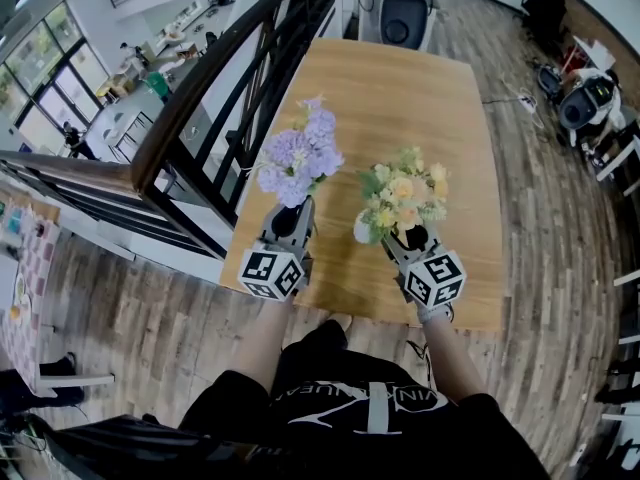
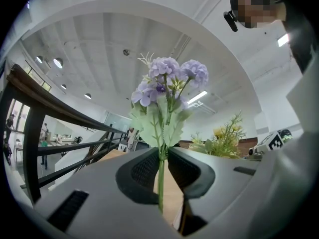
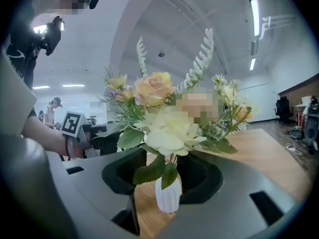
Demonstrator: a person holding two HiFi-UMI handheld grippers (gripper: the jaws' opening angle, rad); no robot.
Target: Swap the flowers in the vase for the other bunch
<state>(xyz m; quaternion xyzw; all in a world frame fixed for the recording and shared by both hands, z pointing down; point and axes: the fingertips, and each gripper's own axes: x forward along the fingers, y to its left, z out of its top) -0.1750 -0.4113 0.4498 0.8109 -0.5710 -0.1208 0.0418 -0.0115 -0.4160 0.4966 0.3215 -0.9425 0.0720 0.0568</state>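
Observation:
My left gripper [image 1: 289, 220] [image 2: 160, 167] is shut on the thin green stem of a purple bunch [image 1: 298, 154] [image 2: 169, 81], held upright over the table's left part. A yellow and cream bunch [image 1: 405, 198] [image 3: 164, 113] stands in a small ribbed white vase [image 1: 362, 231] [image 3: 168, 198] on the wooden table [image 1: 400, 98]. My right gripper [image 1: 411, 238] [image 3: 162, 172] sits at that bunch, jaws apart on either side of the stems just above the vase mouth. Leaves hide part of the gap. In the left gripper view the yellow bunch [image 2: 223, 138] shows to the right.
A dark stair railing [image 1: 200, 108] runs along the table's left side. The table's near edge [image 1: 360, 313] is just in front of the person's legs. Machines [image 1: 400, 8] stand past the far end, and more gear [image 1: 585, 98] at the right.

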